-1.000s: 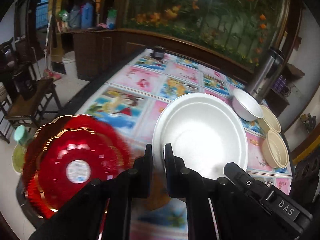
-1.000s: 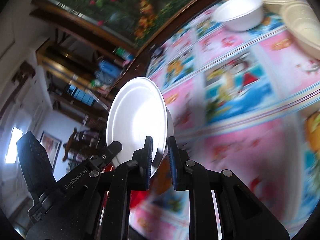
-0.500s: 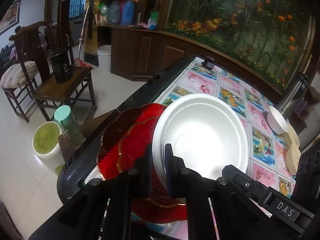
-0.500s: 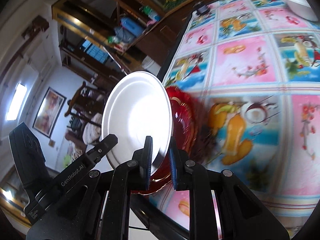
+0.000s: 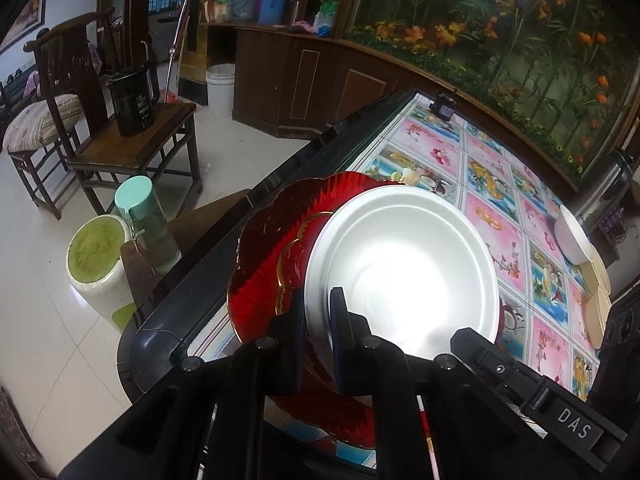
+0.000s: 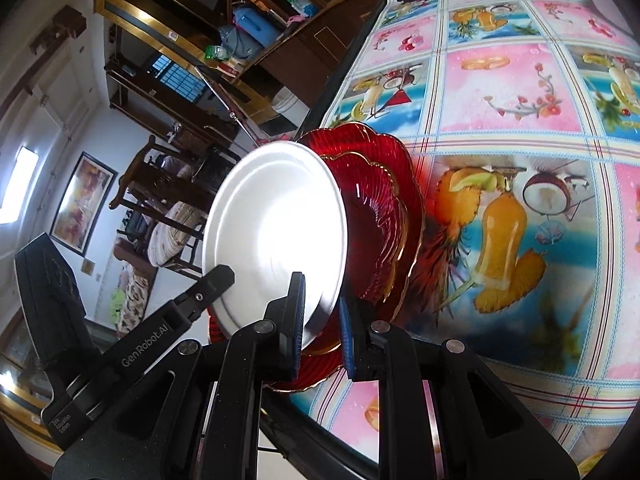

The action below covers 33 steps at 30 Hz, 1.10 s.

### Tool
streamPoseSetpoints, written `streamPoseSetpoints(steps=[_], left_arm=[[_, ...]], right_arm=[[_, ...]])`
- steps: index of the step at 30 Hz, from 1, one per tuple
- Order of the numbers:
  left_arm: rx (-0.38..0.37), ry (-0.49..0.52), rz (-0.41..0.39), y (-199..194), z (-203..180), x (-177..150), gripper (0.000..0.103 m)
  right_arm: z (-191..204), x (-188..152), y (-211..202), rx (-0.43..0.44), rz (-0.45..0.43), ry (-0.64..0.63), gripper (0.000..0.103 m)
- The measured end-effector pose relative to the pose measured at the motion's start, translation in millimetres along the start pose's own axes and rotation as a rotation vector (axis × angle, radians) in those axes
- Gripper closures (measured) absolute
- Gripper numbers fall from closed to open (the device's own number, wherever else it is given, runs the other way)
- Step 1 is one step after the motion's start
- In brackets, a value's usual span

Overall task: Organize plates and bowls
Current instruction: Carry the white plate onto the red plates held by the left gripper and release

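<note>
I see a fruit-print tablecloth [image 6: 500, 92] in a room with dark wooden chairs [image 5: 132, 148]. My left gripper [image 5: 316, 332] and right gripper [image 6: 320, 312] both clench the white plate's [image 5: 404, 268] rim, tilted over red plates [image 6: 380, 216] at the table's corner. A second ago it hung further inboard.

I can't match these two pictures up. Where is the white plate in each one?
Left wrist view: white plate, centre, rim pinched at the bottom.
Right wrist view: white plate, left of centre, tilted.
Shared landmark: the red plates right behind it.
</note>
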<state>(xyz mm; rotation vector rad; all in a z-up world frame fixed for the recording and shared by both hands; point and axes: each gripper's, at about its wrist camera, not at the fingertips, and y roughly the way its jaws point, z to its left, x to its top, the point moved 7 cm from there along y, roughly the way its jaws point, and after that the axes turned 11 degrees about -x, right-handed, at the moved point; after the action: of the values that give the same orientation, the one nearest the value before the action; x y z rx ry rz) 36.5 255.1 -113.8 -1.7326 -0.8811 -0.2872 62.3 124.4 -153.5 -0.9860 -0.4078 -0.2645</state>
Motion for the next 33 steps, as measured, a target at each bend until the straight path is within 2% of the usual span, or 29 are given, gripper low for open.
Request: streamPoseSetpoints(steps=[8,14,17,22,28,33], left_arm=[[0.009,-0.031,0.015,3,11,1,0.092],[0.026,-0.048,0.016,1,21,4,0.092],[0.019,-0.043,0.042,4,20,2,0.091],[0.039,-0.026,0.028,0,17,4,0.091],[0.006,0.021,0.098,22,3,-5,0.088],[0.02,-0.009,0.067,8,12,1,0.088]], right_arm=[[2,1,1,-0.025,-0.012,-0.009,0.086],[-11,11,-11,-0.049,-0.058,0.019,0.083],[-22,17,-16,-0.025,-0.072,0.066,0.079],[-31,24,-28,-0.008,-0.11,0.097,0.079],[-39,25,-32,0.0,-0.106,0.128,0.079],[-49,32,-45,0.003,-0.146,0.148,0.079]])
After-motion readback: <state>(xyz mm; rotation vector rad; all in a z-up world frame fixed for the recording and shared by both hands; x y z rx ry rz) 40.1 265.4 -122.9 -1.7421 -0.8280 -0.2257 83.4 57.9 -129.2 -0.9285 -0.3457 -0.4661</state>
